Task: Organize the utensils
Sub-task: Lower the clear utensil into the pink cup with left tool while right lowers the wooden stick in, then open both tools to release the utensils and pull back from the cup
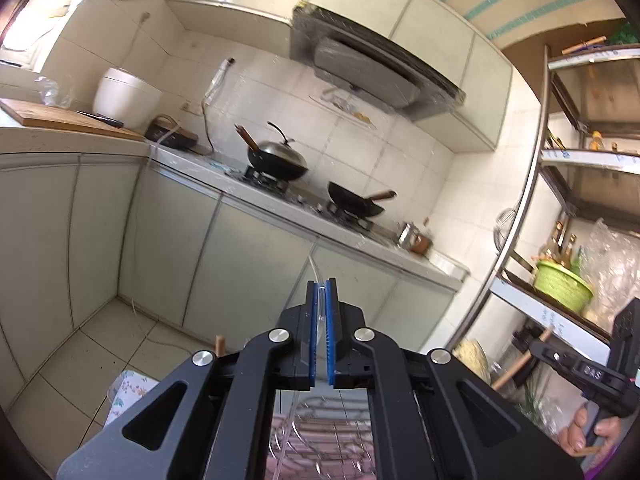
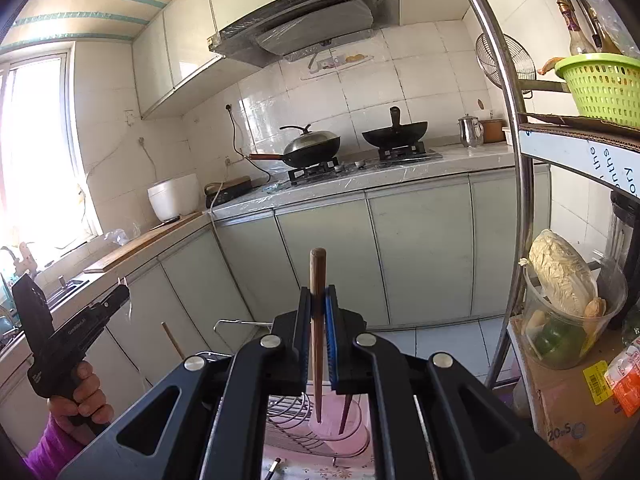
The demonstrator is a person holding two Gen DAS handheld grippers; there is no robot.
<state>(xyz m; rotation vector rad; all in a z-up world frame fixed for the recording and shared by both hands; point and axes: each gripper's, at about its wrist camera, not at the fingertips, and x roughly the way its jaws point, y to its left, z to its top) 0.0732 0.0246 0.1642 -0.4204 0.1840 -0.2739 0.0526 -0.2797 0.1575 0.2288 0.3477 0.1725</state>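
My left gripper [image 1: 321,292] is shut on a thin clear plastic utensil [image 1: 320,316] whose handle rises between the blue pads and curves up to the left. Below it lies a wire dish rack [image 1: 320,432]. My right gripper [image 2: 319,300] is shut on a brown wooden chopstick [image 2: 318,272] held upright, its lower end reaching into a pink holder [image 2: 340,424] beside the wire rack [image 2: 288,412]. A second chopstick [image 2: 346,412] stands in that holder. The left gripper also shows at the left of the right wrist view [image 2: 120,292], and the right gripper's body at the right of the left wrist view [image 1: 592,372].
A kitchen counter [image 2: 400,172] with a gas stove carries a lidded wok [image 2: 312,146] and an open wok [image 2: 394,128]. A metal shelf [image 2: 516,160] on the right holds a green basket [image 2: 604,88] and a cabbage tub [image 2: 568,312]. A floral cloth [image 1: 132,392] lies under the rack.
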